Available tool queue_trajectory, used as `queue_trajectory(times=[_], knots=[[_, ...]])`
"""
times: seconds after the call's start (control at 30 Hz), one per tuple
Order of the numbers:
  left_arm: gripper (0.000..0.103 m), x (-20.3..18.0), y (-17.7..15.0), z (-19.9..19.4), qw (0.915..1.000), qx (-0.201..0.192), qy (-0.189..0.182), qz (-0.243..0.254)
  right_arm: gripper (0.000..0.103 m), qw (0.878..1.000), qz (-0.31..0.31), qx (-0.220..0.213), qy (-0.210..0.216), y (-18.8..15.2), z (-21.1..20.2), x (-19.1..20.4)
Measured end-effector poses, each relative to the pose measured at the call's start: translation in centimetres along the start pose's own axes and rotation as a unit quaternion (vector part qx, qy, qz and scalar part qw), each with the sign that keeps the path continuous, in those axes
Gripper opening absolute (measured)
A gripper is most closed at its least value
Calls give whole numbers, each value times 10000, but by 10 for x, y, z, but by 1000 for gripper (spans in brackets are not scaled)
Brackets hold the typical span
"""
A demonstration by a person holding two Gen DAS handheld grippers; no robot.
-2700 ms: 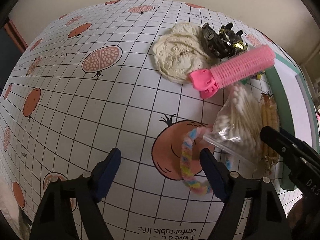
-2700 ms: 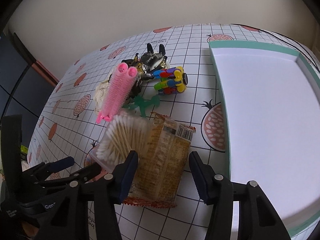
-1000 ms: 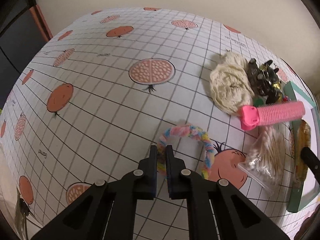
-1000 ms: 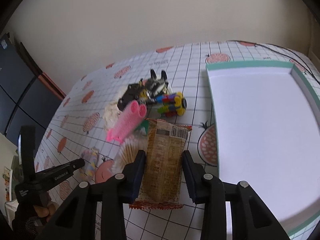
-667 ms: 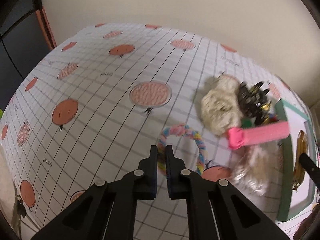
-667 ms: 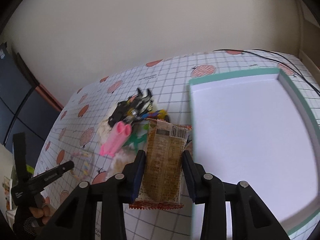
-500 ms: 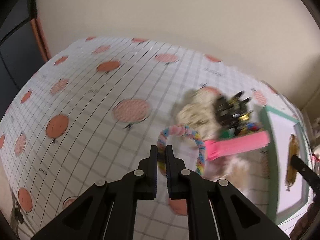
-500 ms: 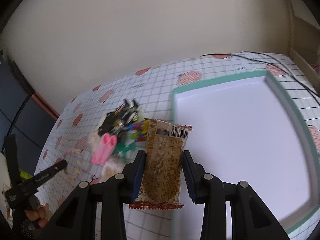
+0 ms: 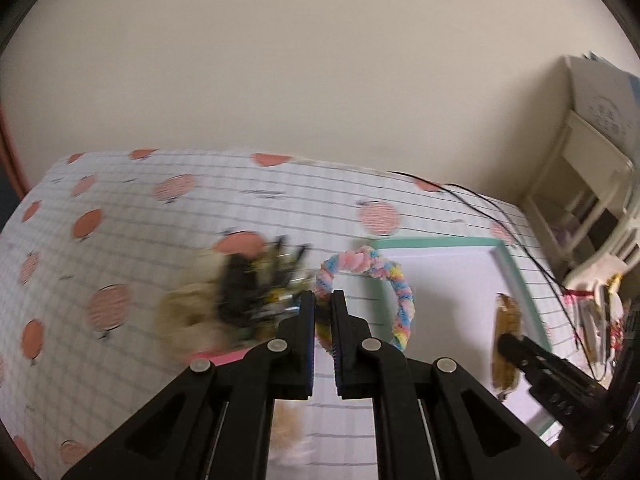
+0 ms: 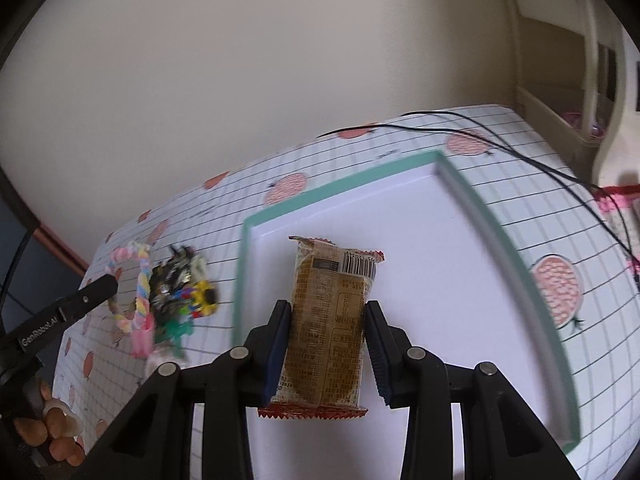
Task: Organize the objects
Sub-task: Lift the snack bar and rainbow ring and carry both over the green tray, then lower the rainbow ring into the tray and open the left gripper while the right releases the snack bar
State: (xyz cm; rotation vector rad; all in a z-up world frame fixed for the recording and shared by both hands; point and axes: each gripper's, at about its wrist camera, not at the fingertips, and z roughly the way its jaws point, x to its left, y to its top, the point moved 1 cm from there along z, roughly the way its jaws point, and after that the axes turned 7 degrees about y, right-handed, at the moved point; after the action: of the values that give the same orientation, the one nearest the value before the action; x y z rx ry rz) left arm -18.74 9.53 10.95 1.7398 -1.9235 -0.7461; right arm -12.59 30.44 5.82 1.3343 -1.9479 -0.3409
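Note:
My left gripper [image 9: 323,304] is shut on a pastel braided ring [image 9: 384,272], held in the air over the near left corner of the white tray with the teal rim [image 9: 440,242]. In the right wrist view the same ring [image 10: 141,280] hangs from the left gripper [image 10: 105,286] left of the tray [image 10: 340,192]. My right gripper [image 10: 326,320] is shut on a brown snack packet [image 10: 332,312], held above the tray's white floor. That packet [image 9: 506,340] also shows edge-on at the right of the left wrist view.
A blurred pile of small items lies left of the tray: a black claw clip [image 9: 244,288], a cream cloth [image 9: 188,312], colourful toys [image 10: 196,296] and a pink roller [image 10: 142,336]. A black cable [image 10: 520,152] crosses the checked tablecloth beyond the tray. Shelving [image 9: 584,184] stands at right.
Both grippers shut on their objects, lifted them off the table and swung right toward the tray. The snack packet now hangs over the tray floor; the ring is over its corner.

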Motion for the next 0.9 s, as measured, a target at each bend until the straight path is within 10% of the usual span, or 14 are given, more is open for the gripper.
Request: queue_trajectory(times=[0.9], knots=[[7,-89,-13,75,9962,719,-452,191,40,9953,-128,-208,-934,22,13,-40]])
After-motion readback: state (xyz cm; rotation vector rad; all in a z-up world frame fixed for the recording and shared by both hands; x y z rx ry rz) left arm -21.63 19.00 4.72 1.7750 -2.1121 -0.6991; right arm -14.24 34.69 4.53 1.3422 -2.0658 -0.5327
